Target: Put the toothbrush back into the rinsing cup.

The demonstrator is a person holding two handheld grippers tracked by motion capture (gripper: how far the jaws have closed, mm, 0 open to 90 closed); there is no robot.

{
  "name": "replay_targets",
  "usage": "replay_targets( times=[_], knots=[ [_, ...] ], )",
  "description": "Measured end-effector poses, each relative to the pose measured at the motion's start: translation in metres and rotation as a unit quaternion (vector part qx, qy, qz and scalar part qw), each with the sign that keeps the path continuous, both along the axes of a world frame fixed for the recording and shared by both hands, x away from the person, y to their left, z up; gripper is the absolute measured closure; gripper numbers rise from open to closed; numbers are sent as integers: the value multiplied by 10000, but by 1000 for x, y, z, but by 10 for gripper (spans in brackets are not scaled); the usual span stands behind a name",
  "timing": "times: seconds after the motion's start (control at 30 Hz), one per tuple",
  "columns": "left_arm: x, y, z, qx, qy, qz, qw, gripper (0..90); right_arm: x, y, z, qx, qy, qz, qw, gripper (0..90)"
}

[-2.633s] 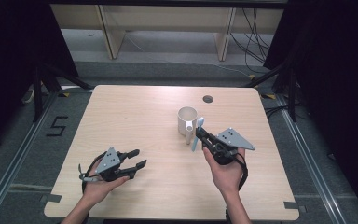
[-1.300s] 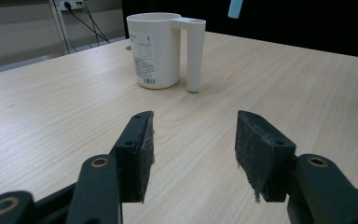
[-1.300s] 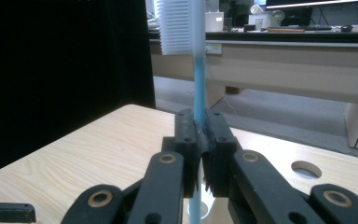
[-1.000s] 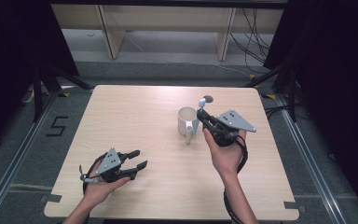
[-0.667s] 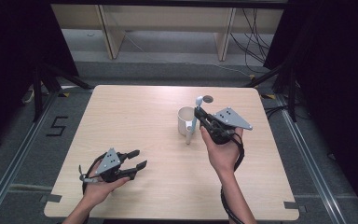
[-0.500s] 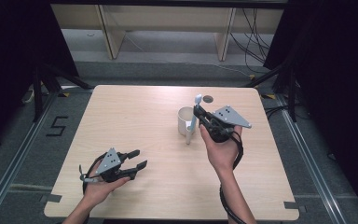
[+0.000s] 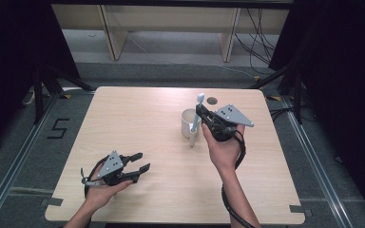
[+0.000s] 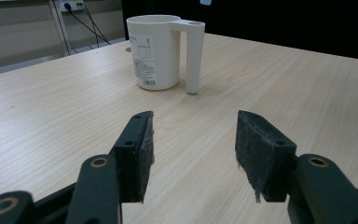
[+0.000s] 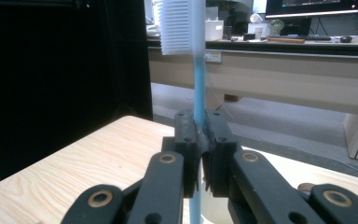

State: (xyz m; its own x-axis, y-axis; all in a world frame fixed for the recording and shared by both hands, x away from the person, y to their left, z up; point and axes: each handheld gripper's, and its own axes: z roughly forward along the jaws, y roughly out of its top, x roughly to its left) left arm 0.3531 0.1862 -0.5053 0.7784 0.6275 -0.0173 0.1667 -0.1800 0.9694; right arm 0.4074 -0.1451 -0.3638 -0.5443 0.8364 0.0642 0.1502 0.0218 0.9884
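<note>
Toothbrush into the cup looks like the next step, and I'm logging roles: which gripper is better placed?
Right. The right gripper is shut on the toothbrush, beside the cup; the left gripper sits open, far from it.

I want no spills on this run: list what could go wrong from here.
1. The right gripper pinches the thin toothbrush at mid-handle; it could pivot or slip between the pads.
2. The cup stands unheld, with the left gripper open and apart; a nudge from the brush might tip it.
3. The brush's lower end could catch the cup's rim.

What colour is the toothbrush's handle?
Light blue, with white bristles; the toothbrush shows best in the right gripper view.
</note>
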Motion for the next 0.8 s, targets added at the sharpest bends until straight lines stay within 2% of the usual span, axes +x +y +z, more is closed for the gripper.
replay_targets(
  times=[0.03,0.07,0.13,0.17,0.2,0.27,0.37,0.4,0.47,0.6,0.67,0.77,0.8],
  knots=[
    [0,0,0,0,-1,1,10000,464,0,0,0,-17,44,-58,10000,859],
    [0,0,0,0,1,6,10000,464,1,0,0,-86,-45,-73,9999,859],
    [0,0,0,-8,8,14,10000,463,0,2,-1,31,52,-97,9999,859],
    [0,0,0,-9,8,14,10000,463,2,1,-1,-50,-56,-89,9999,859],
    [0,0,0,-11,8,15,10000,463,3,1,-1,-58,-65,-91,9999,859],
    [0,0,0,-11,8,15,10000,463,3,2,-1,3,41,-56,10000,859],
    [0,0,0,-8,8,14,10000,463,4,3,-2,3,37,-80,10000,859],
    [0,0,0,-7,7,14,10000,463,5,2,-2,-61,-34,-102,9999,859],
    [0,0,0,-11,9,14,10000,462,5,3,-3,-1,70,-66,10000,859],
    [0,0,0,-8,4,8,10000,463,7,2,-6,-46,75,-140,9999,859],
    [0,0,0,-9,5,8,10000,463,8,3,-7,18,88,-83,9999,859],
    [0,0,0,-21,5,14,10000,463,9,3,-8,-51,108,-144,9998,859],
    [1,0,0,-63,-16,-1,10000,462,10,3,-9,-8,108,-99,9999,859]
  ],
)
